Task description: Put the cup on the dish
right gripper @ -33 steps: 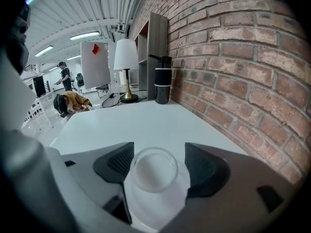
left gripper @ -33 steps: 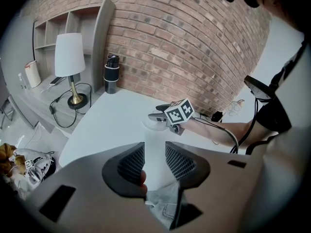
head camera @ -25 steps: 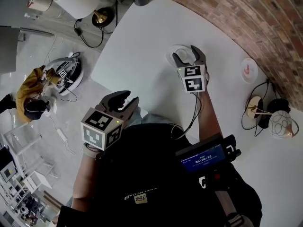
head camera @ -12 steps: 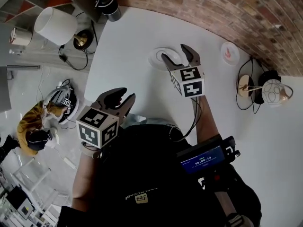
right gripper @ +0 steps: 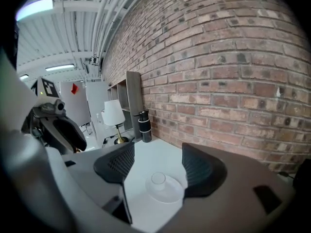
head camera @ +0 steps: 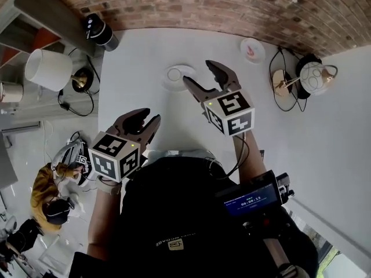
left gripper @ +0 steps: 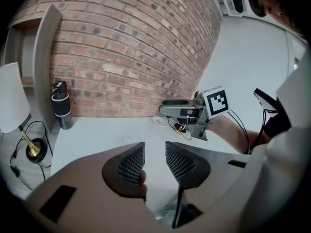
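1. Nearest, a black device with a lit blue screen [head camera: 251,198] hung at the person's dark-clothed chest.
2. The left gripper [head camera: 148,116] hovered over the near edge of the table [head camera: 145,57]. Its dark, grid-textured pads stood a little apart with nothing between them.
3. The right gripper [head camera: 199,72] was held above the table farther in. Its curved jaws were spread wide and empty.
4. Just beyond those jaws, a small clear glass cup [right gripper: 158,179] stood upright on a round, shallow white dish [right gripper: 176,194], slightly off its centre. It touched neither jaw.
5. The table was smooth, matte and white, and it ran up to the wall.
6. Toward its far right lay a second small plate [head camera: 252,50], pale with a red mark.
7. A black cylindrical bottle [head camera: 99,32] with a pale band stood at the far left corner.
8. Off the left edge stood a lamp [head camera: 43,69] with a white drum shade and a brass-coloured base.
9. Farthest, the brick wall [head camera: 203,4] was rough and red-brown, with pale mortar lines.
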Tool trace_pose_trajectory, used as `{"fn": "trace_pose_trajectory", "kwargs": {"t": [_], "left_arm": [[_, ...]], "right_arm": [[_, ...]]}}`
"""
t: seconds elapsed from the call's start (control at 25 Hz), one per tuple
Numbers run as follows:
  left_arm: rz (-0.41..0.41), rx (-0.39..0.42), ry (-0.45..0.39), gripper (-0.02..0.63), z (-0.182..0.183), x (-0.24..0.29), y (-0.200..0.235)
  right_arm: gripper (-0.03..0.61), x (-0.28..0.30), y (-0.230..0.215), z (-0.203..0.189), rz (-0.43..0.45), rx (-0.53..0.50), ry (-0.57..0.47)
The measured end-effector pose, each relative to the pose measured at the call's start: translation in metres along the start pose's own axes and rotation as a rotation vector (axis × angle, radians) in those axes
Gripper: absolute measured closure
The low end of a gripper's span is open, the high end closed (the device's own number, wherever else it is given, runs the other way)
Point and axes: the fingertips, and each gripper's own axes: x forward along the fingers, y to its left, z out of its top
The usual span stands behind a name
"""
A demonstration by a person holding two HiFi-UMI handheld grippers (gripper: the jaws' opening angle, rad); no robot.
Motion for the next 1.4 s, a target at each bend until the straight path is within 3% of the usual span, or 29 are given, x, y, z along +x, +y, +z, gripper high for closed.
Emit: {"fn": "trace_pose_trajectory", "kwargs": {"t": [0.28,0.48,0.72,1.2,1.4], "left_arm": [[-0.105,0.065,-0.007,0.477,0.018,0.008,-0.019],[-0.158,0.093,-0.012,0.476,0.028,0.015,-0.028],[-0.186,0.100,-0.026,0.476,0.036,0.023,-0.031],[-0.209,0.086,-0.028,0.476,0.037,0.031,-0.037],[-0.203,0.074,-0.040,0.477,0.040,0.032,-0.040]], "right_arm": [[0.273,-0.052,0.012,0.032,-0.049,0.002,-0.085],[0.341,-0.084,0.008,0.042,-0.110,0.028,-0.155],[0.408,-0.113,0.000,0.045,-0.147,0.102,-0.234],[0.411,-0.132,-0.009,0.041,-0.169,0.181,-0.289],[0.411,-0.133,-0.011,0.038,-0.165,0.165,-0.271]]}}
